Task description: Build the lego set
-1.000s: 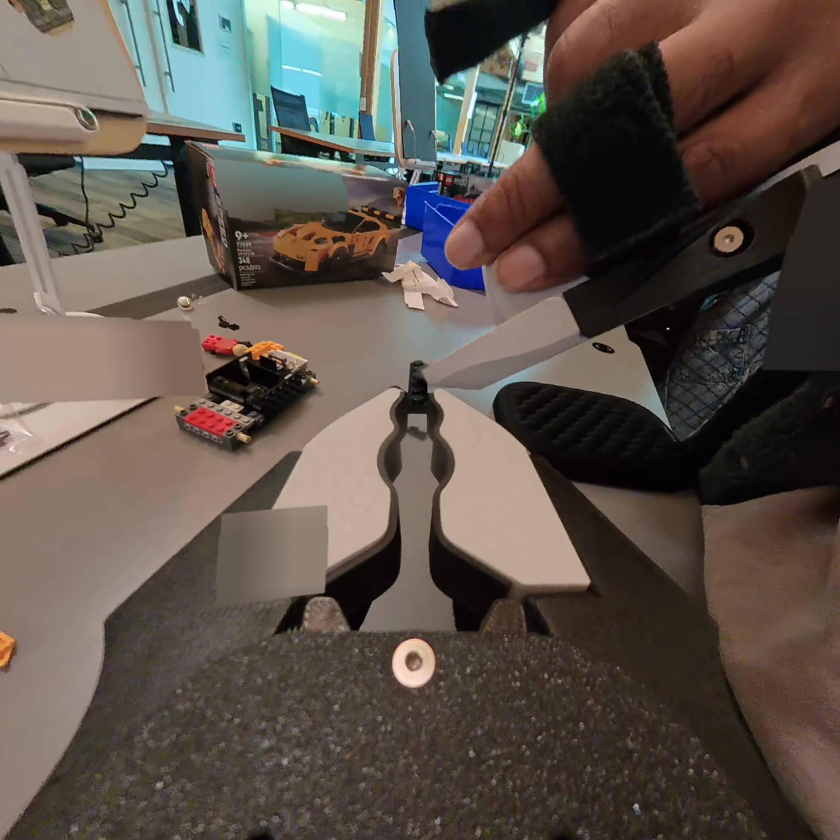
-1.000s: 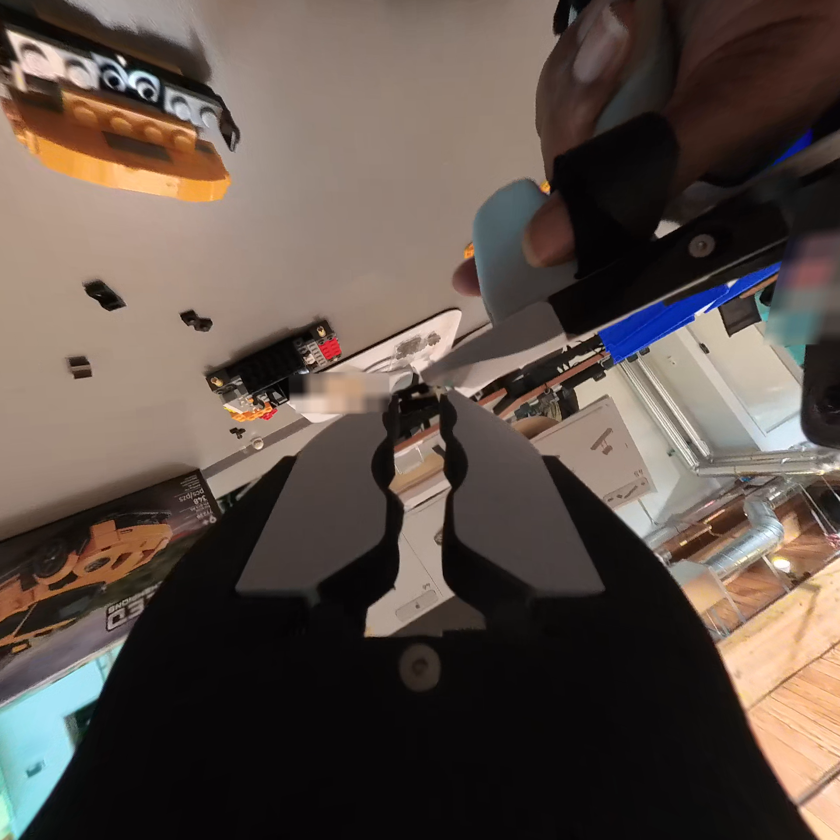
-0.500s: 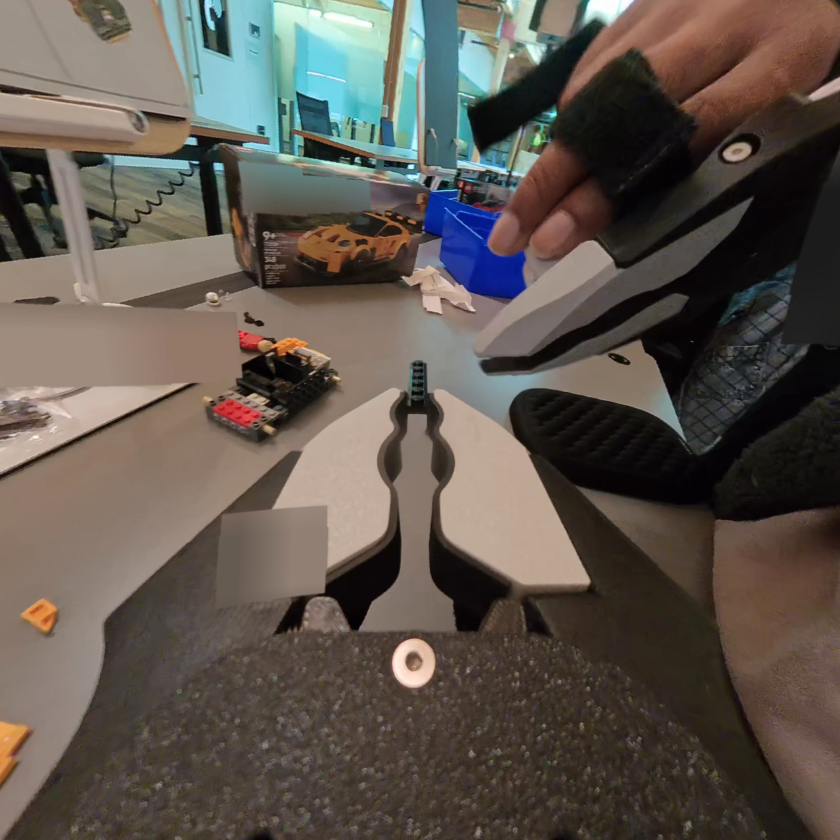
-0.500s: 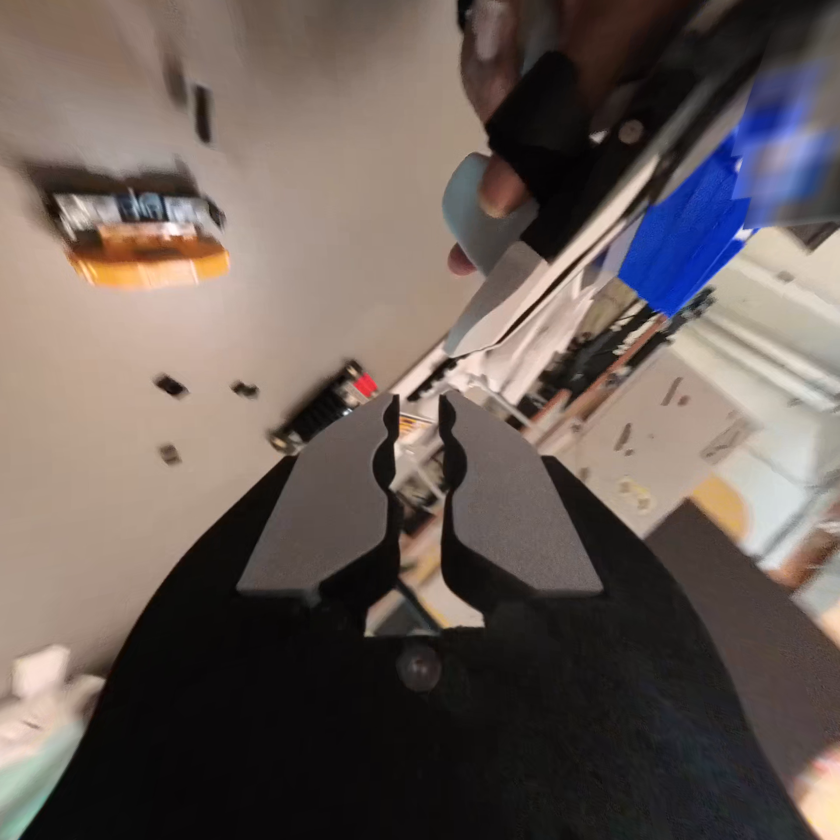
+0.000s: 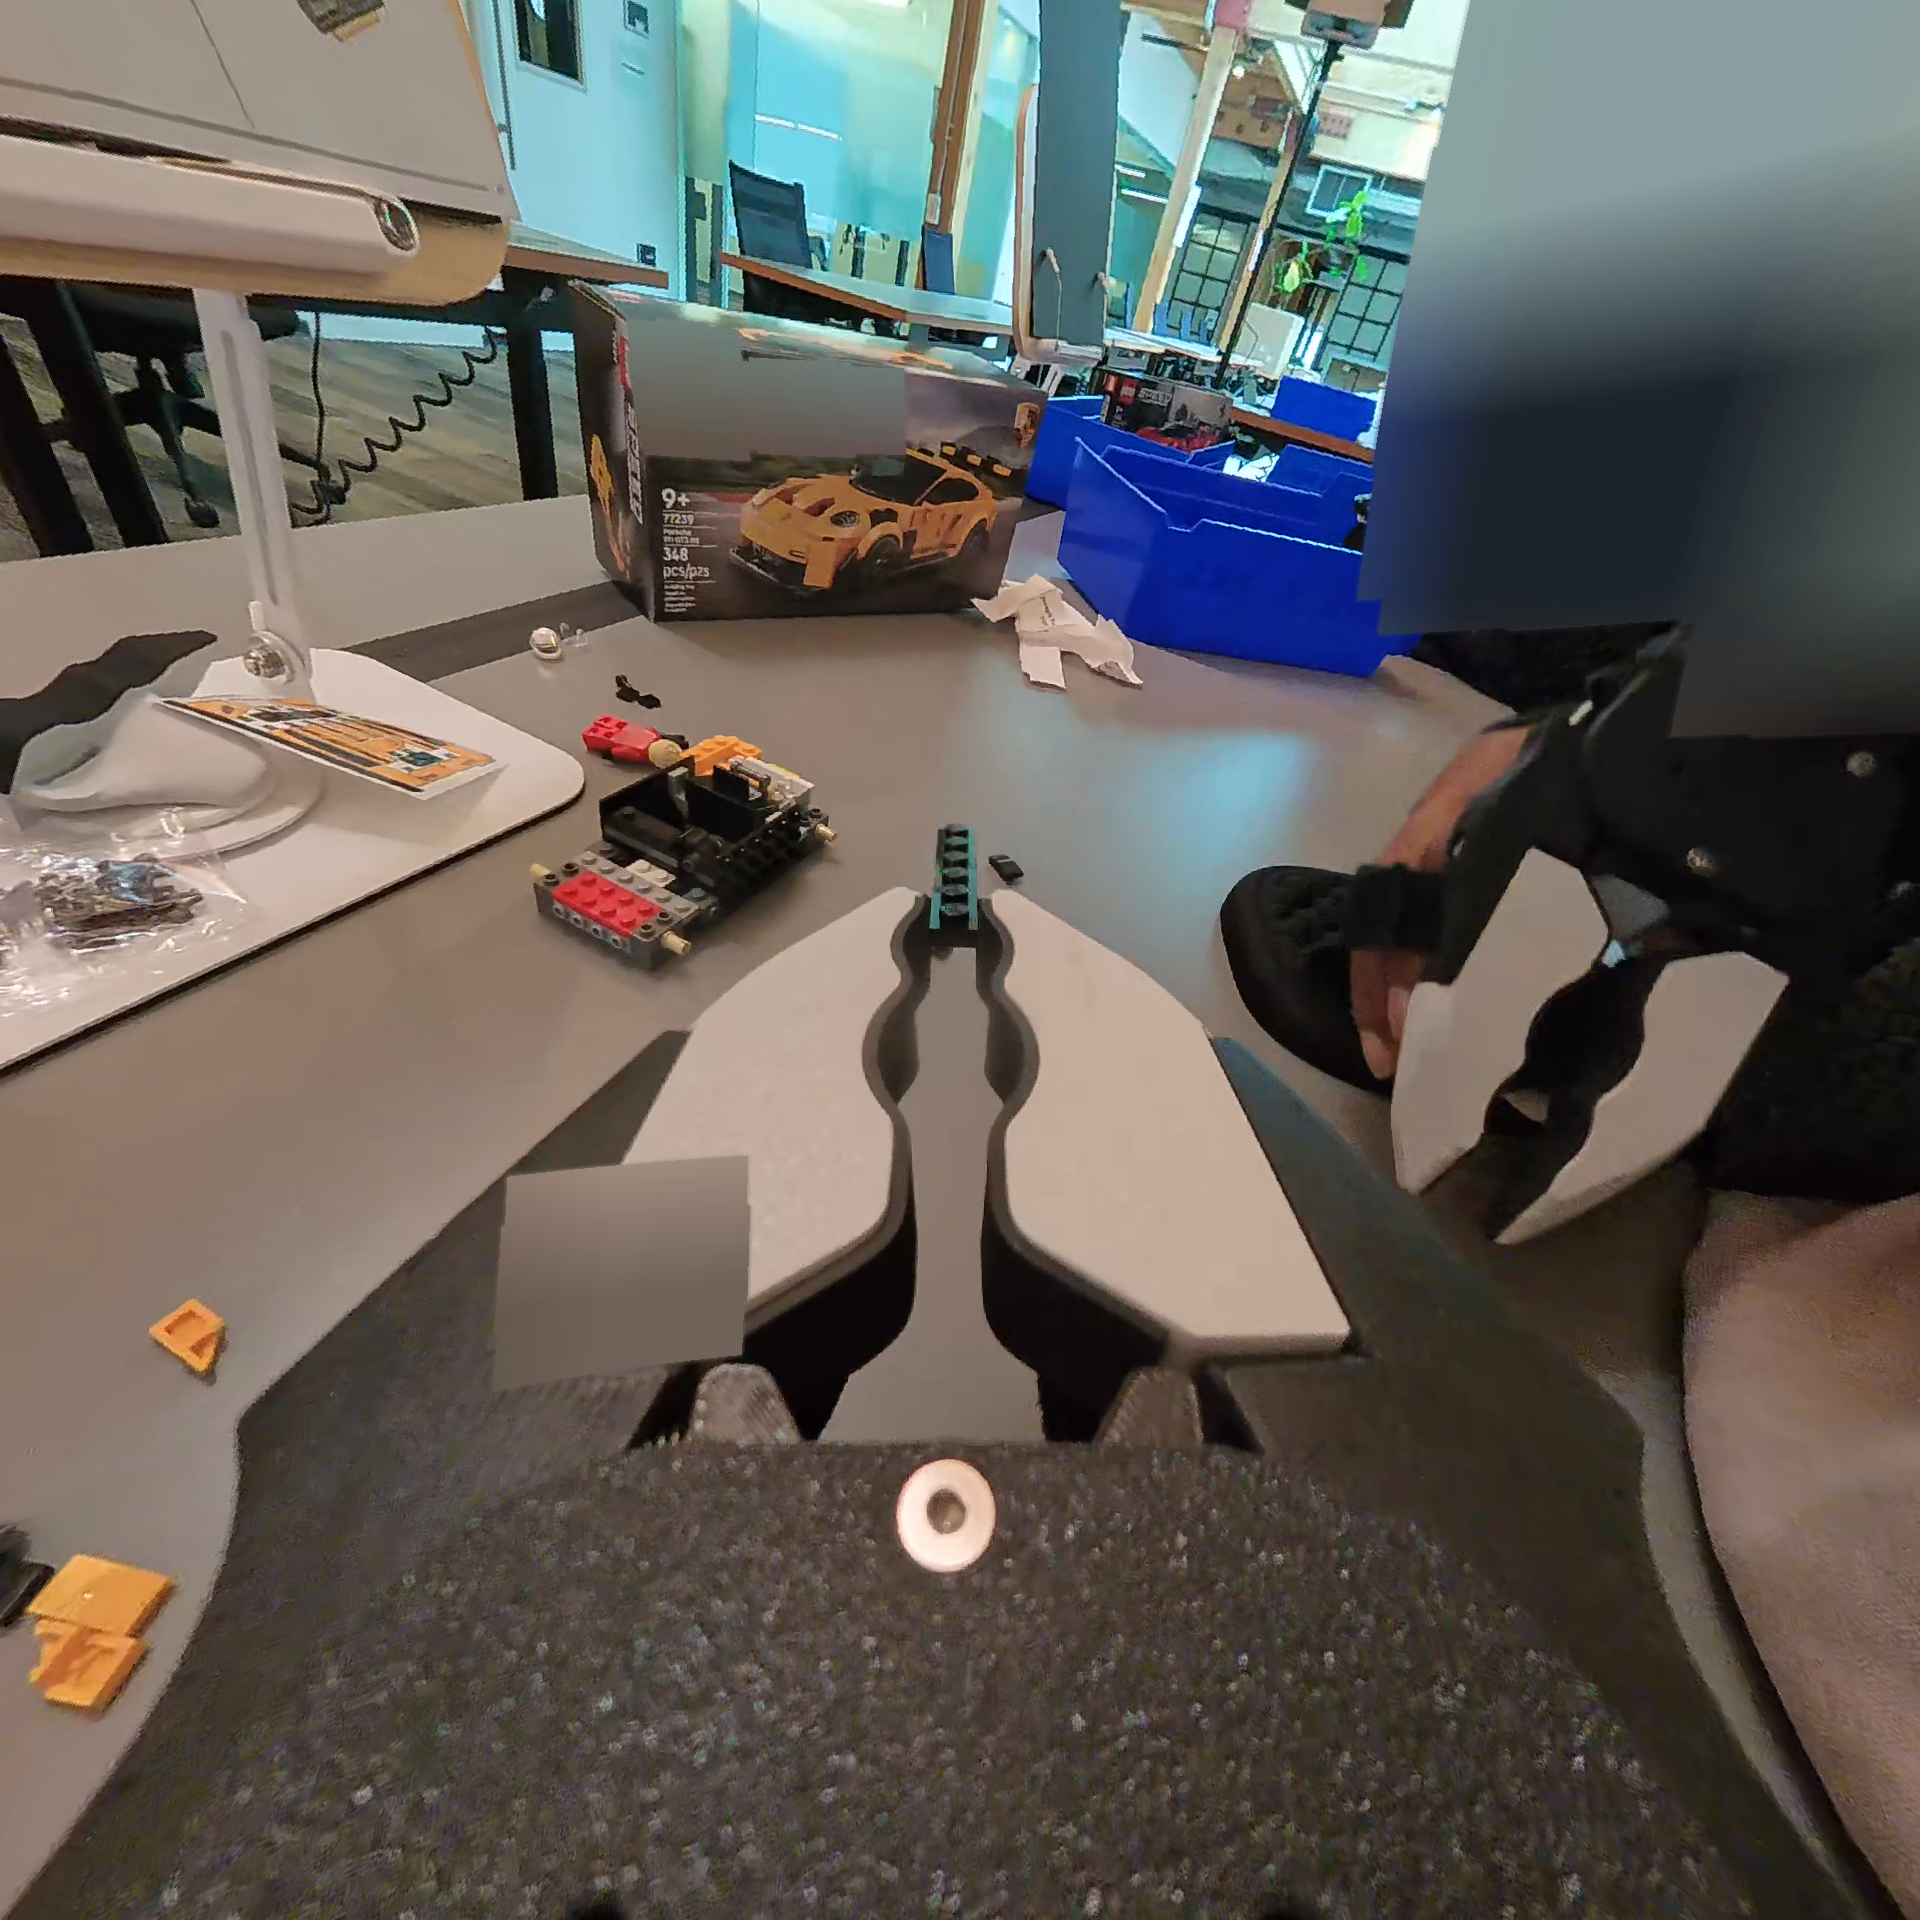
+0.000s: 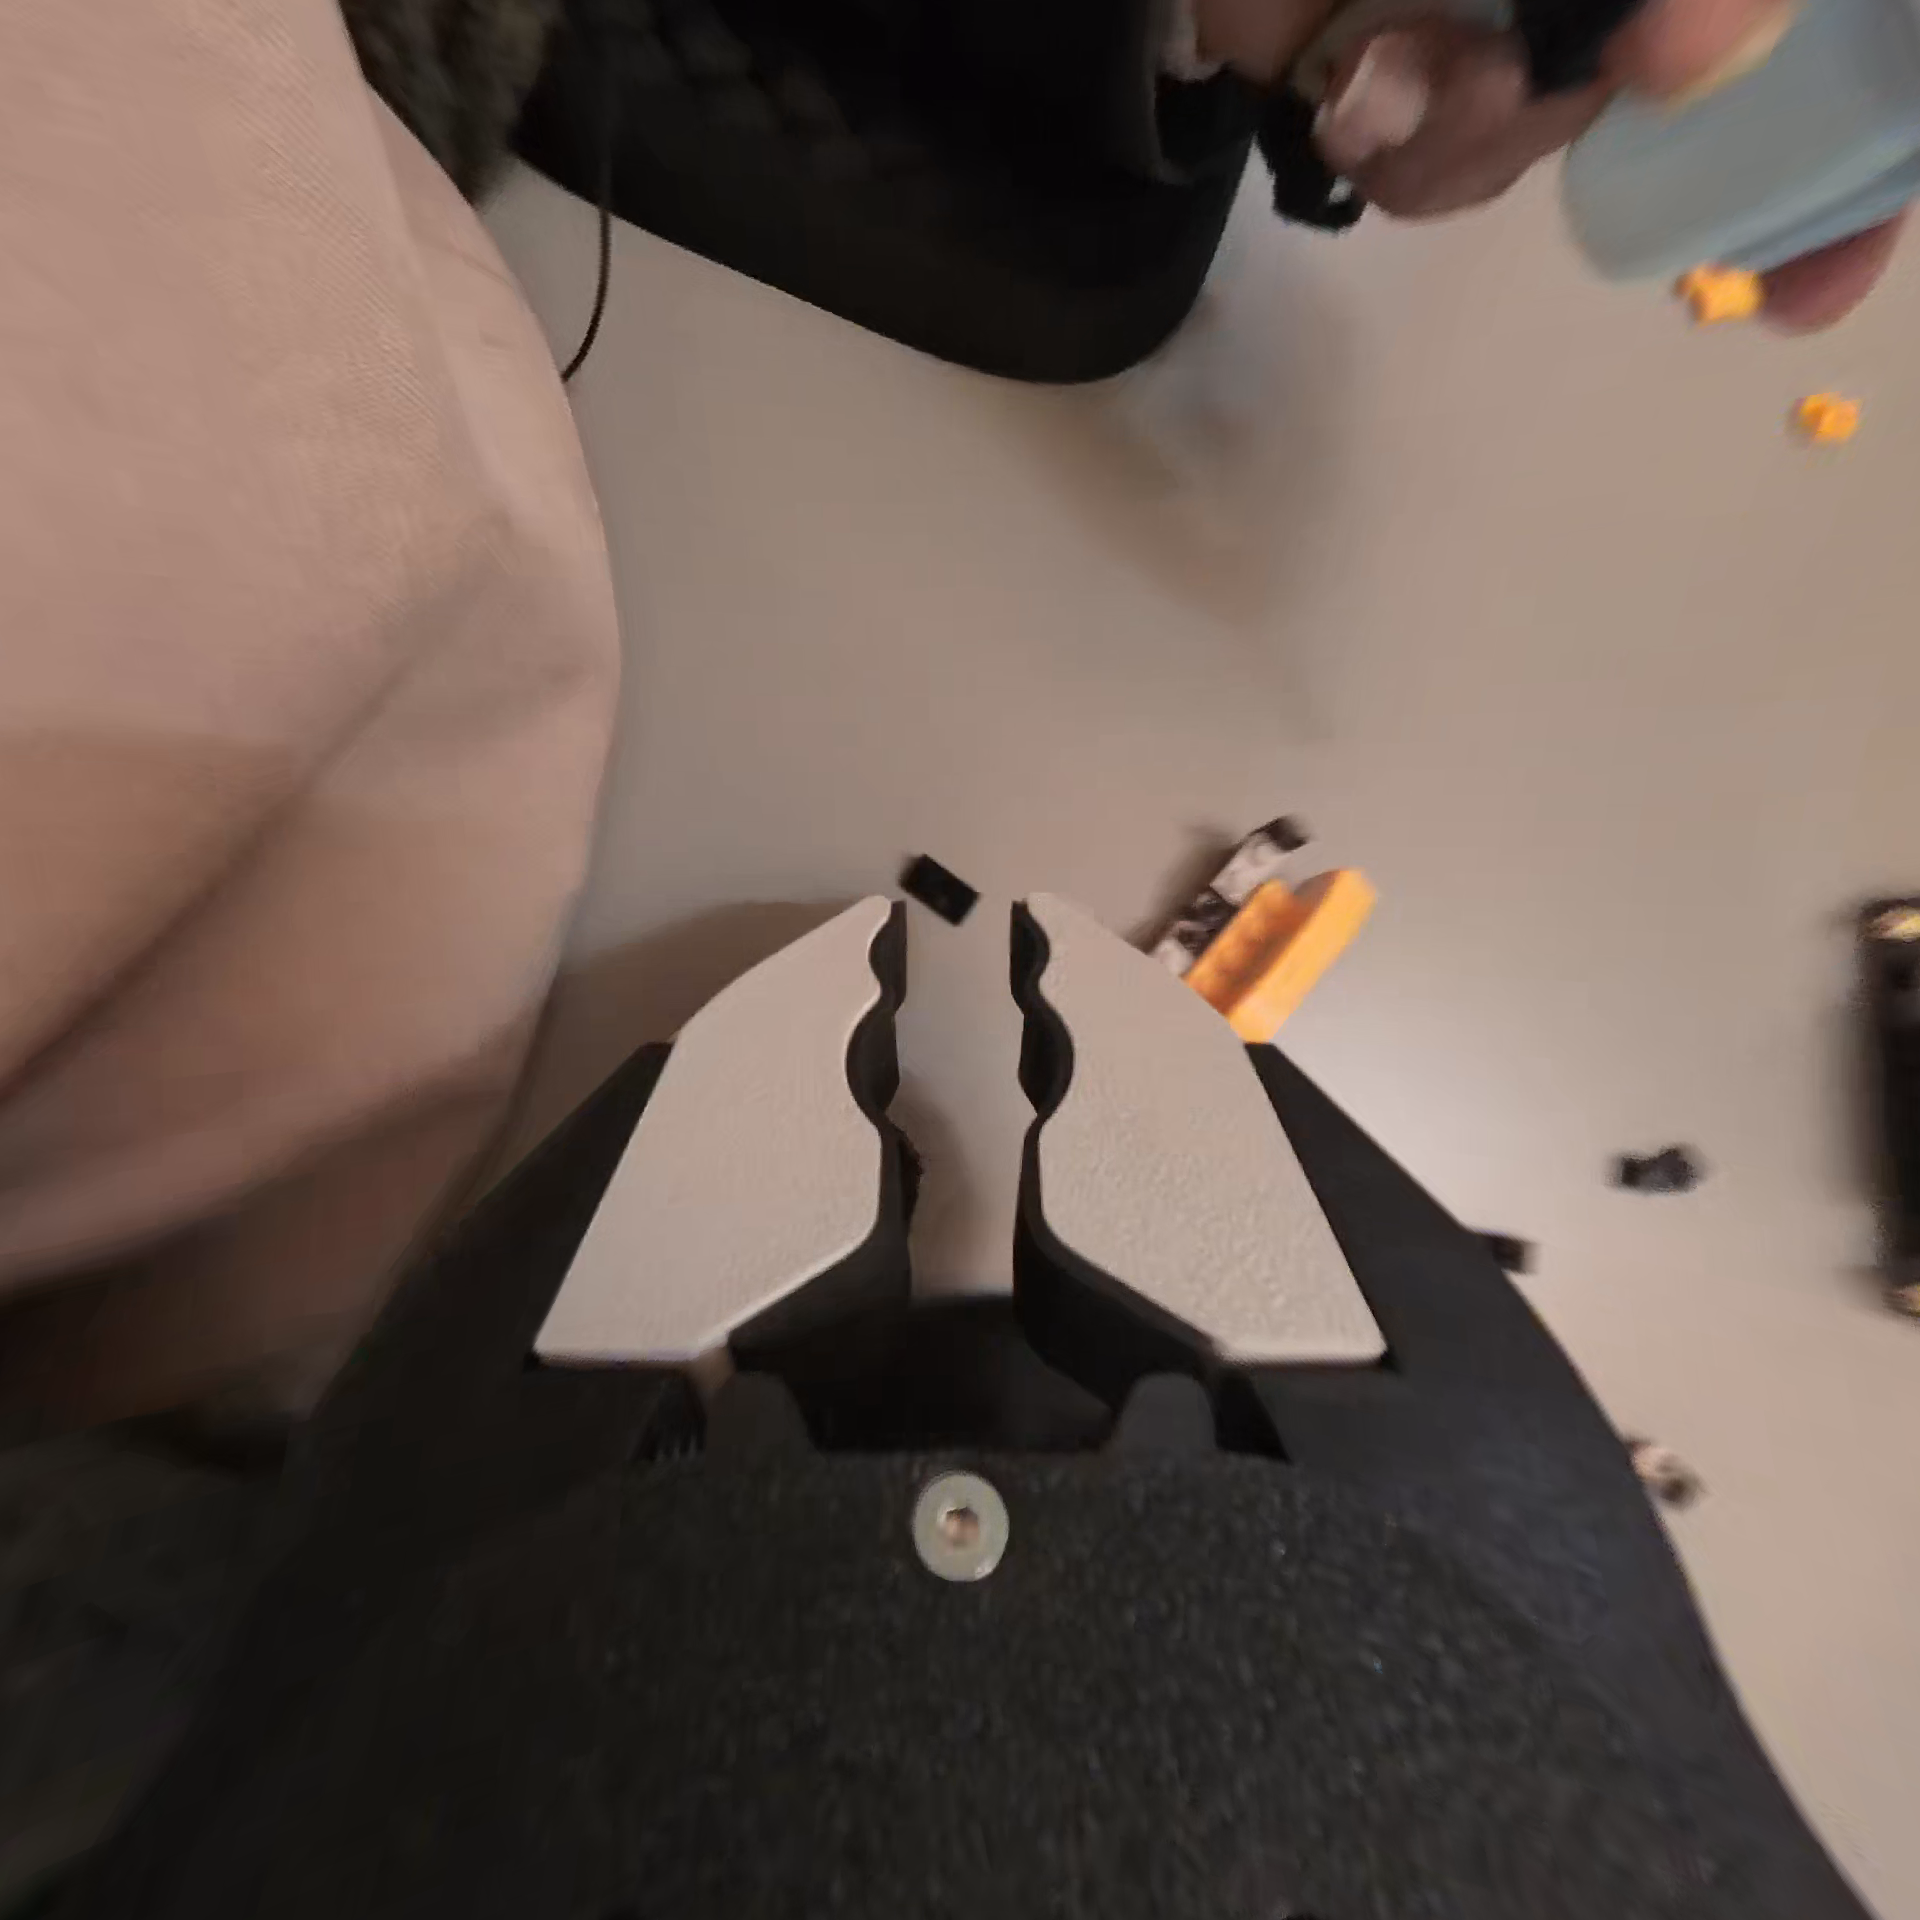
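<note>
My left gripper is shut on a thin black and teal lego strip that sticks out past its tips, a little above the grey table. The part-built black, red and grey chassis lies on the table left of the tips. My right gripper is slightly open and empty. It points down at the table, with a small black piece just beyond its tips. An orange and black sub-assembly lies to its right. The right gripper also shows in the left wrist view, low at the right.
The lego box and blue bins stand at the back. A white stand base with a sticker sheet and a bag of parts are at the left. Small orange pieces and black pieces lie scattered. A person's sleeve lies close on the left. About 15 cm separates my left fingertips from my right.
My right gripper has left the strip at my left gripper's tips and swung down and right towards the table. My left gripper still holds the strip.
</note>
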`<state>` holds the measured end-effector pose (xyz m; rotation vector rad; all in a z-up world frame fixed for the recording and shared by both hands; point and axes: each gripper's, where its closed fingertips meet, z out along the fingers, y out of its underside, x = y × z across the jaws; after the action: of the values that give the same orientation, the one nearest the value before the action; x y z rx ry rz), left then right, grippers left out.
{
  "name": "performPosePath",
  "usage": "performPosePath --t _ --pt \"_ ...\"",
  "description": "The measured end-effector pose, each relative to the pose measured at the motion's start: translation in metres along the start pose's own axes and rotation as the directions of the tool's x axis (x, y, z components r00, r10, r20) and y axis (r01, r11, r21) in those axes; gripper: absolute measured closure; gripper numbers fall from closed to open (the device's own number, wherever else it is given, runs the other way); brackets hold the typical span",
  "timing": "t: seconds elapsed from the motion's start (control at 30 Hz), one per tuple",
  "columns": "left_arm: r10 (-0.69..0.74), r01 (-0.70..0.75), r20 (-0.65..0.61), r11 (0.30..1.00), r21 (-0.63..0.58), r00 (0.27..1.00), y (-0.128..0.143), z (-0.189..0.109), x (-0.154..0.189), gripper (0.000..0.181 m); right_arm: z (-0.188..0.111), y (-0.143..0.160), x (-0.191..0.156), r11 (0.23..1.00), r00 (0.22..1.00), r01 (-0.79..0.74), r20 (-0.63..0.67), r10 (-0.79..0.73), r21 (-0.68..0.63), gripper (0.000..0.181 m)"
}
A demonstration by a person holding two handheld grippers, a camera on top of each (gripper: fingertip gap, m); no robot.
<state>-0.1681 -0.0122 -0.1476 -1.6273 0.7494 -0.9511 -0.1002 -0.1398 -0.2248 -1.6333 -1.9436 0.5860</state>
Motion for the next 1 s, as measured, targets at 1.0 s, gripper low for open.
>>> performPosePath --t 1.0 --pt "0.050 -0.066 -0.224 0.996 -0.066 0.973 0.013 0.005 0.041 0.173 -0.035 -0.031 0.043 0.983 0.998 0.047 -0.040 -0.041 0.175 0.166"
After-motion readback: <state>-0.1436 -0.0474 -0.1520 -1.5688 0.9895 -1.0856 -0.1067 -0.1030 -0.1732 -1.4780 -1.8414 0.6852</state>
